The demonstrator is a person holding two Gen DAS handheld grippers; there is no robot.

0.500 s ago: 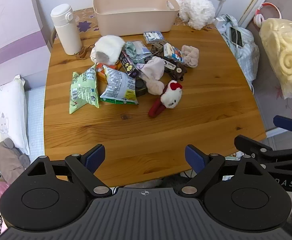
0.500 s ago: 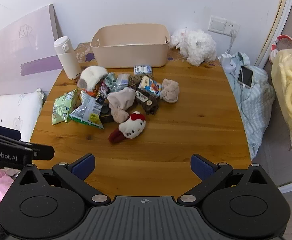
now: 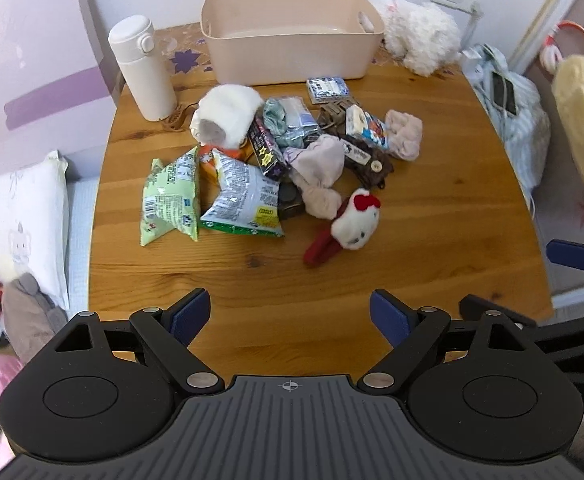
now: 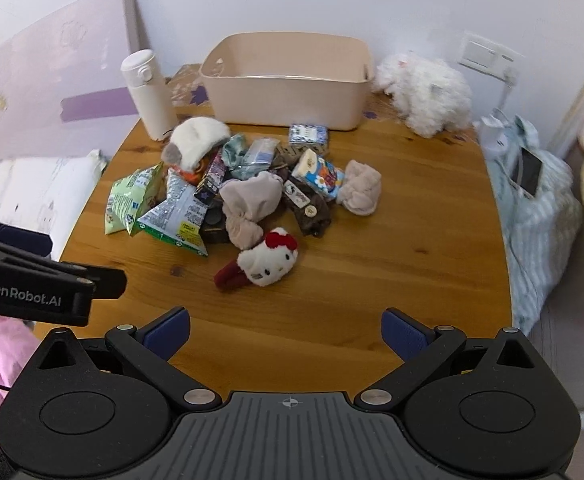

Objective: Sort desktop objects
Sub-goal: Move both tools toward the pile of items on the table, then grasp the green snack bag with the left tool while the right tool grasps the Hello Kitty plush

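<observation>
A pile of snack bags, socks, small boxes and plush items lies mid-table. A white cat plush with a red bow (image 3: 355,224) (image 4: 267,258) lies nearest, a green snack bag (image 3: 169,200) (image 4: 131,200) at the left. A beige bin (image 3: 292,32) (image 4: 287,80) stands empty behind the pile. My left gripper (image 3: 290,312) is open and empty above the table's near edge. My right gripper (image 4: 285,330) is open and empty, also at the near edge, to the right of the left one.
A white bottle (image 3: 143,68) (image 4: 149,94) stands at the back left of the round wooden table (image 3: 432,220). A fluffy white toy (image 4: 424,90) sits at the back right. A bed with pillows (image 3: 23,216) is left, a striped bundle with a phone (image 4: 532,184) right.
Both grippers have moved slightly forward toward the pile. Both stay open and empty.
</observation>
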